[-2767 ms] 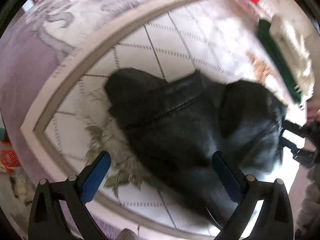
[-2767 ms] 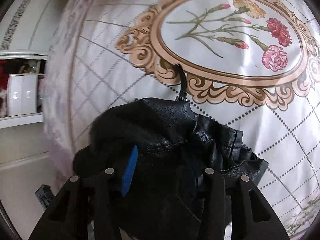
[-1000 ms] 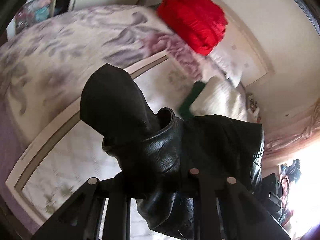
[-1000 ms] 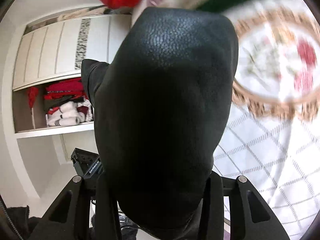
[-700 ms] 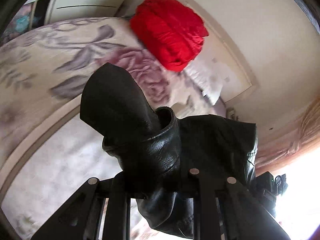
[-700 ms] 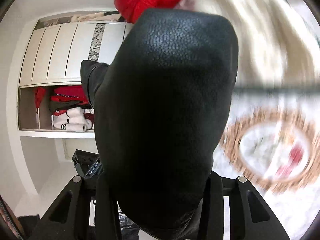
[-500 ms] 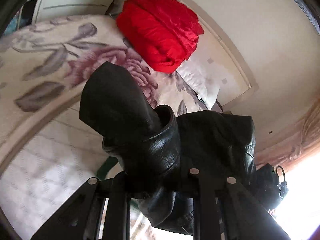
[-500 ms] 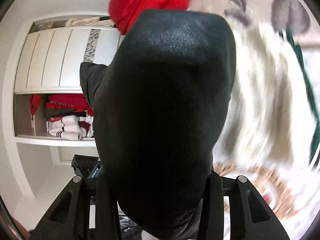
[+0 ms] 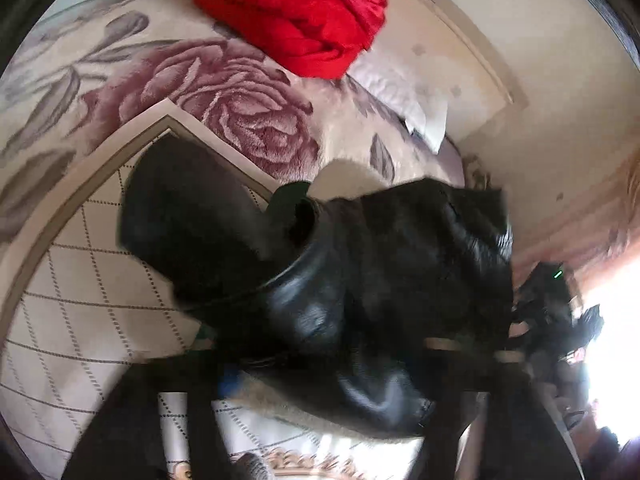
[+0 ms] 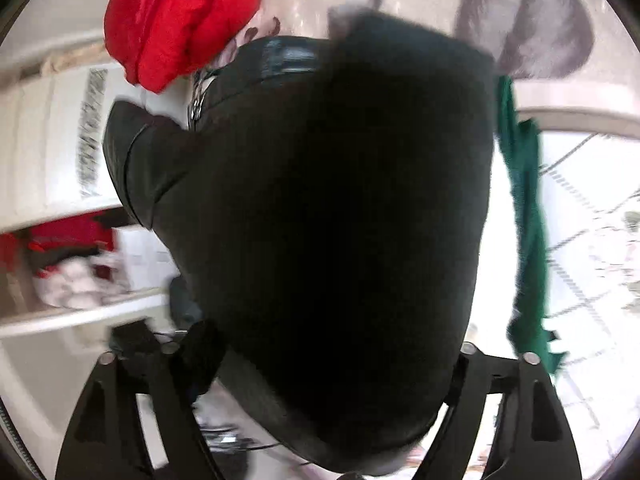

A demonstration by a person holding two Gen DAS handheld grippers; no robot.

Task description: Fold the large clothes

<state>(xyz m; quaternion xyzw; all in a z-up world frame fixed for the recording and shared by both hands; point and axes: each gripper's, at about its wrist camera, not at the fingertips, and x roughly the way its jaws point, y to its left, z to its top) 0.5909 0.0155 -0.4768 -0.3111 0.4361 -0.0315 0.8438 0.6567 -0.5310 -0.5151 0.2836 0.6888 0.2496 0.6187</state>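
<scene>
A: Where was the black leather jacket (image 9: 380, 280)?

B: Off the bed and bunched, held up between the 2 grippers over the quilted bedspread (image 9: 72, 320). In the right wrist view the jacket (image 10: 332, 208) filled nearly the whole frame.

A: And the tools?

B: The right gripper (image 10: 328, 384) had its jaws spread fairly wide with a thick wad of leather between them, so it seemed to be gripping the jacket. The left gripper (image 9: 320, 380) was smeared by blur; leather lay between its fingers, but how far open it was I could not tell.

A: How would it handle?

B: My guess: heavy, thick and fairly stiff, with a smooth, slippery face. It would slump rather than drape, and creases would spring back. I would take it at the collar or shoulder seams, where the layers are firm, not on a smooth panel that could slide out.

A: Anything around it?

B: A red quilt (image 9: 296, 12) sat at the far end on the rose-patterned blanket (image 9: 224, 104). A green garment (image 10: 524, 216) lay to the right, and shelves (image 10: 80, 312) stood at the left.
</scene>
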